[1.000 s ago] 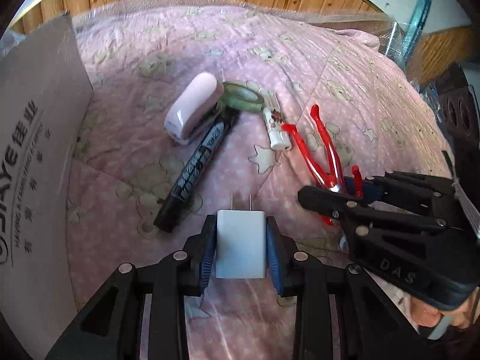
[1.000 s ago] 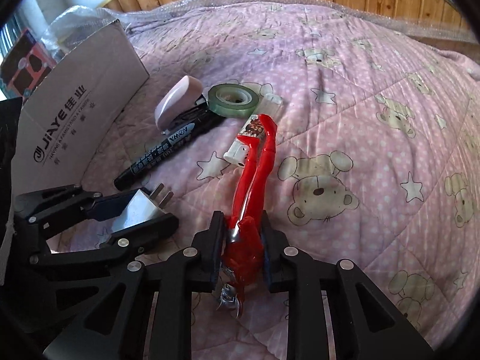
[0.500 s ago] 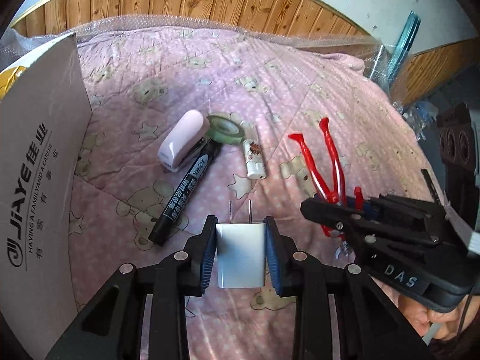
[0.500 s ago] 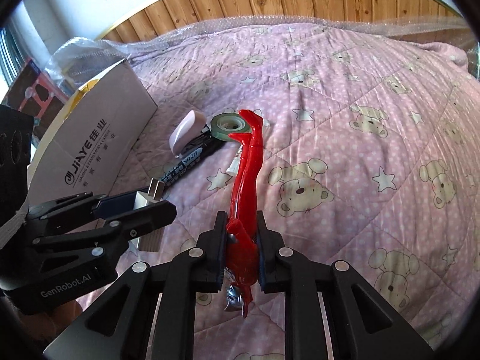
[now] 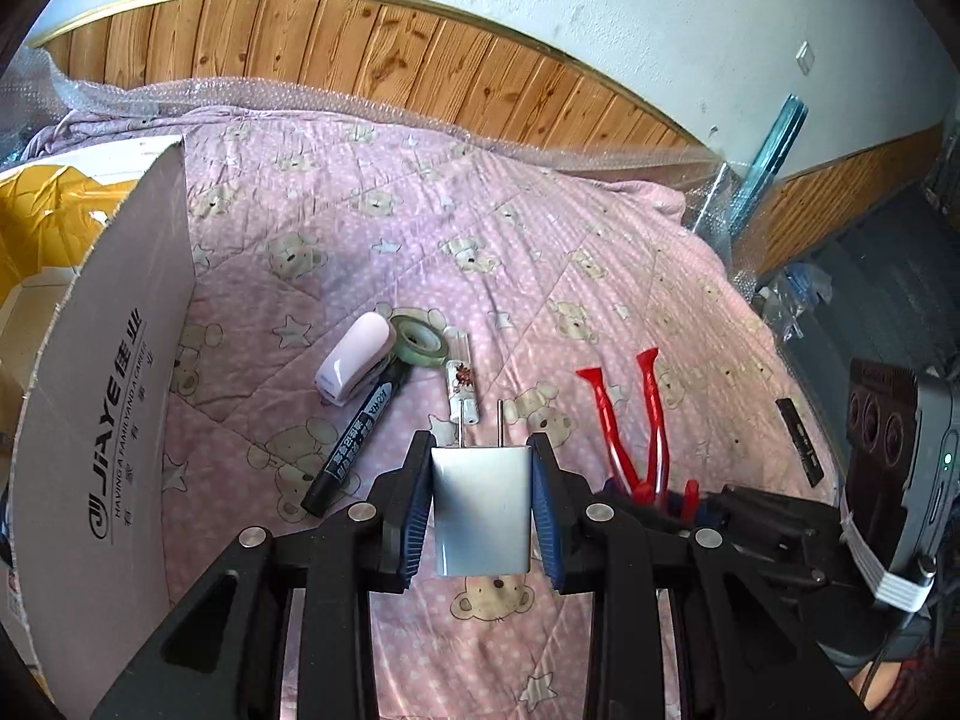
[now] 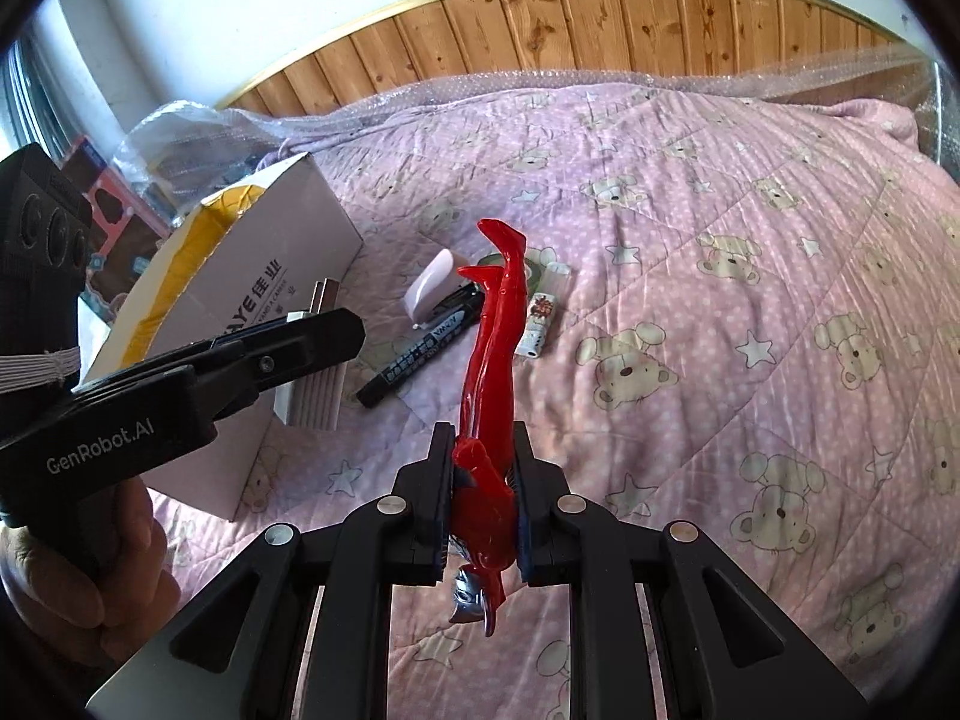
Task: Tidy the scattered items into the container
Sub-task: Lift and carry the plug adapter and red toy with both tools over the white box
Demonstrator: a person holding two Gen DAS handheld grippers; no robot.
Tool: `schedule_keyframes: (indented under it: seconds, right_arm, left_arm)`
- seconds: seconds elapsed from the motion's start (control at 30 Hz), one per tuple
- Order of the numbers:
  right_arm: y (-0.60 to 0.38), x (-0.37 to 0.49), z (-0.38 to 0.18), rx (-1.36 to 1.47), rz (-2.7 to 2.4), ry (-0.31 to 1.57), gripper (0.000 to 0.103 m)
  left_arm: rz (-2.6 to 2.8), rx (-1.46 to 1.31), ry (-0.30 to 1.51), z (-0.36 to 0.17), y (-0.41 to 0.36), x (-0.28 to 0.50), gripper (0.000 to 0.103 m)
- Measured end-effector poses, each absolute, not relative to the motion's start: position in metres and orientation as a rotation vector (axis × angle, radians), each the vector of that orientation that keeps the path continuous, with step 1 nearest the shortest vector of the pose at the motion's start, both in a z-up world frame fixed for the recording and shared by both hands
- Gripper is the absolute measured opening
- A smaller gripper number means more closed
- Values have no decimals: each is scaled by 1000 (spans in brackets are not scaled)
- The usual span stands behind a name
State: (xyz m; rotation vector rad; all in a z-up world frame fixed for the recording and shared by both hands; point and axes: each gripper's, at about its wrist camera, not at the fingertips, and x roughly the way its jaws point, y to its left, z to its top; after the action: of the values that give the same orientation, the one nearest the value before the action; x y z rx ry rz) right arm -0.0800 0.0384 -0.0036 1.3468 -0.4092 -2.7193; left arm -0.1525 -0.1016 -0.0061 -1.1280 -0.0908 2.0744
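Note:
My left gripper (image 5: 482, 468) is shut on a white wall charger (image 5: 482, 516), prongs pointing forward, held above the bed. My right gripper (image 6: 480, 468) is shut on a red toy figure (image 6: 489, 372), legs pointing away; the red toy figure (image 5: 636, 414) also shows in the left wrist view. On the pink quilt lie a pink stapler (image 5: 354, 357), a tape roll (image 5: 420, 345), a black marker (image 5: 357, 441) and a small white tube (image 5: 461, 384). The open cardboard box (image 5: 114, 396) stands at the left, its yellow lining showing.
The box (image 6: 252, 312) sits left of the scattered items in the right wrist view, with the left gripper (image 6: 312, 336) in front of it. A wooden wall panel (image 5: 360, 54) and bubble wrap run behind the bed. A hand (image 6: 78, 564) holds the left gripper.
Both grippers have risen off the quilt with the charger and the red toy. The scattered items look smaller and farther, and the box's open top has come into view.

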Motion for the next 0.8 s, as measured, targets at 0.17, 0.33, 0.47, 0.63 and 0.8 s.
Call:
schedule_keyframes:
  seconds: [0.17, 0.33, 0.47, 0.63, 0.8]
  right_arm:
    - [21, -75, 11, 1308, -2717, -380, 17]
    - [0, -72, 28, 1268, -2714, -346, 17]
    - [-14, -71, 40, 1248, -2712, -323, 17]
    - [-30, -71, 54, 1215, -2707, -305, 17]
    - [-50, -72, 67, 1177, -2698, -275, 17]
  left_arm:
    - [2088, -1088, -121, 9, -114, -149, 32]
    - [2098, -1044, -165, 25, -130, -146, 32]
    - [2103, -1011, -198, 37, -144, -143, 32]
    - [2106, -978, -239, 49, -161, -142, 32]
    - [2118, -949, -285, 61, -181, -141, 32]
